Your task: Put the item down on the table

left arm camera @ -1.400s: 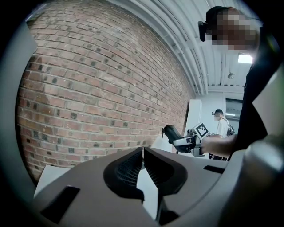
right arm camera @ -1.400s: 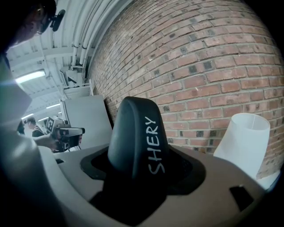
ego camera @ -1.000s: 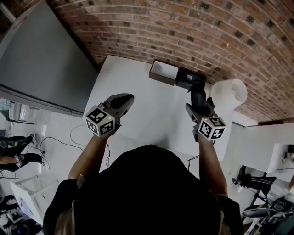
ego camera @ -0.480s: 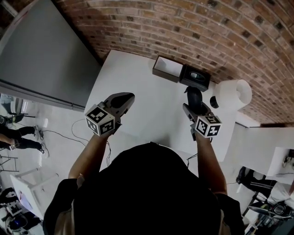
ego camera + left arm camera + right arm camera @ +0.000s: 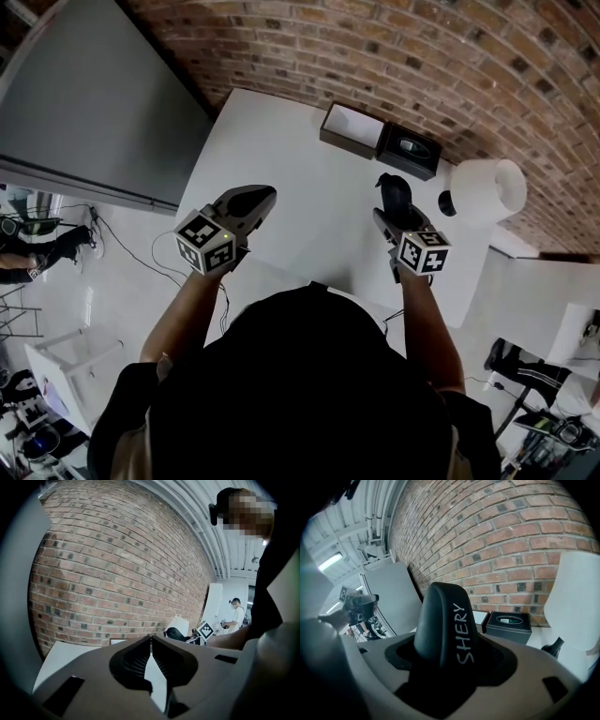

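While the black item [image 5: 440,625] marked SHERY sits clamped between the jaws of the right gripper [image 5: 397,212], its lower end is sunk in the jaw hollow, so its full shape stays unclear. Whether it touches the white table [image 5: 281,150] below those jaws cannot be told; a black box [image 5: 509,626] lies ahead of them. The left gripper [image 5: 151,641] has its jaws pressed together on nothing.
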`<state>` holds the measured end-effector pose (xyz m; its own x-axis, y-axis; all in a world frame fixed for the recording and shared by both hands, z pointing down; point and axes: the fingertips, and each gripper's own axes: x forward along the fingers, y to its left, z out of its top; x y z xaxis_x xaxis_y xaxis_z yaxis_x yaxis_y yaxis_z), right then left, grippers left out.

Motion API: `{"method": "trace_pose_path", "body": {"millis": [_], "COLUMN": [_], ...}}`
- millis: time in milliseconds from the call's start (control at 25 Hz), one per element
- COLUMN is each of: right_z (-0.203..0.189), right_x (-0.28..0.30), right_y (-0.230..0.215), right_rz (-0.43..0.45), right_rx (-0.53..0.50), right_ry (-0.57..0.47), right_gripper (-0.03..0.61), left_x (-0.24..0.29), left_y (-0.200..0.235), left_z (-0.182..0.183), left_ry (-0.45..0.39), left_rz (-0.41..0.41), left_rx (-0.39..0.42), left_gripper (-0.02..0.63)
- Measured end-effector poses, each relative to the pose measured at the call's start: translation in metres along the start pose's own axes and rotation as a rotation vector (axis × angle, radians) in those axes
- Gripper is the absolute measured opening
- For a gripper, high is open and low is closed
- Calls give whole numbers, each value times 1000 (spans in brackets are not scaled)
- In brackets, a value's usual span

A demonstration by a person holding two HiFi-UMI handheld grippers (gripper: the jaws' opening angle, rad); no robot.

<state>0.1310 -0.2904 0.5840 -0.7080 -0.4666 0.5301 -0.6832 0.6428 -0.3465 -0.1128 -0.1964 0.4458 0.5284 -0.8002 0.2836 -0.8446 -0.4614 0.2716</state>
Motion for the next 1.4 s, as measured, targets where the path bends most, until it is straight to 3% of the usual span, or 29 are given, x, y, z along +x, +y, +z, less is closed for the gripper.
{"method": "trace_pose_path", "body": {"millis": [640, 1400], "right_z": [-55, -119], "right_x": [47, 97], "right_y": [-9, -18], "right_rz": [-6, 10], "right_rx": [5, -8], "right_ry": [110, 243], "right_gripper": [351, 351], "left_x": [7, -6], "left_y": [12, 31], "left_z": [-22, -47], "left_ry": [48, 80], "left_rz": [2, 61], "left_rx": [-31, -66], "left_gripper": [32, 32]}}
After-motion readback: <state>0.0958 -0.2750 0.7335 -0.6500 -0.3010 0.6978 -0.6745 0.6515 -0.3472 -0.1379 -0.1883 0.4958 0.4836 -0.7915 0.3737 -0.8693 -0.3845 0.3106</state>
